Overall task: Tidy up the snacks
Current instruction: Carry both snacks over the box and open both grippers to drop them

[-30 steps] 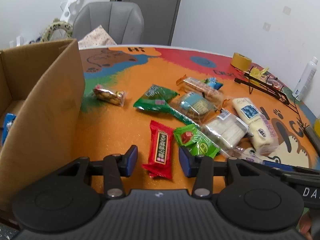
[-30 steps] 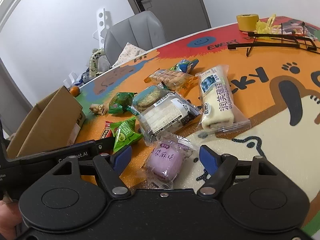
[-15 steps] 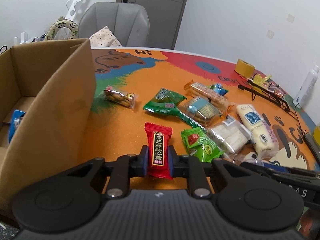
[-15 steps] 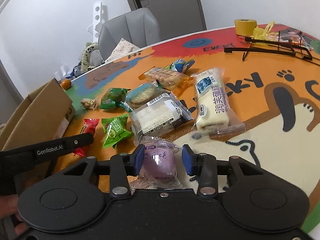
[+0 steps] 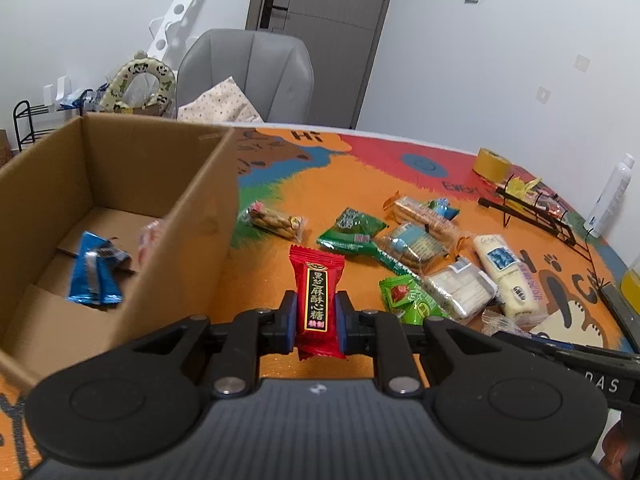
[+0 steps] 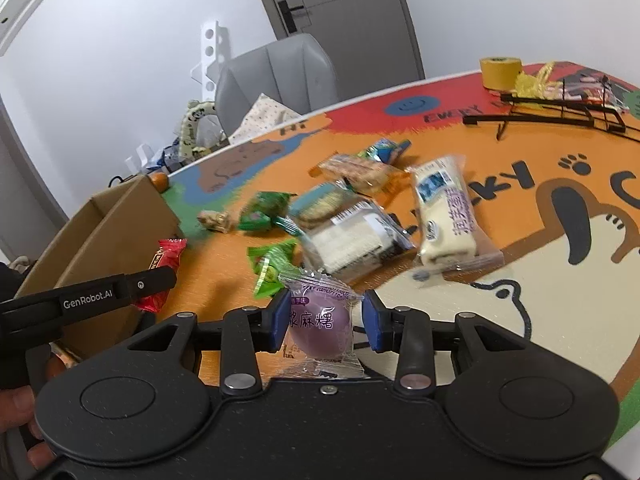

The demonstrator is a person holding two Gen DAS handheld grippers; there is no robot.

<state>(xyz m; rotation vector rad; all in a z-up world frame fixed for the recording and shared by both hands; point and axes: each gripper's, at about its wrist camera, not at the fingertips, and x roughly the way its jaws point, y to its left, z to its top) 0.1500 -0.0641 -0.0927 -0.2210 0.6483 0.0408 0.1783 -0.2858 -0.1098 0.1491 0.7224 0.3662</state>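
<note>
Snacks: blue packets (image 5: pixel 94 276) inside cardboard box (image 5: pixel 192 216)

Red candy wrapper (image 5: pixel 317 300): 黑芝麻酥心糖 in gold on a black strip.
Purple mochi packet (image 6: pixel 320 326): 麻糬 in white, a small tag above it too small to read.
Left gripper (image 6: pixel 132 292) arm: "GenRobot.AI".
Counter (image 6: pixel 520 208) print: "Hi", "EVERY", "CKY".
White bread roll packet (image 6: pixel 446 208): blue characters, blurred.

A round table (image 5: pixel 280 276) with a colourful cartoon cover is being occupied by a cardboard box (image 5: pixel 192 240), scattered wrapped snacks (image 5: pixel 436 256), a yellow tape roll (image 5: pixel 491 165) and a black wire rack (image 5: pixel 536 212).
</note>
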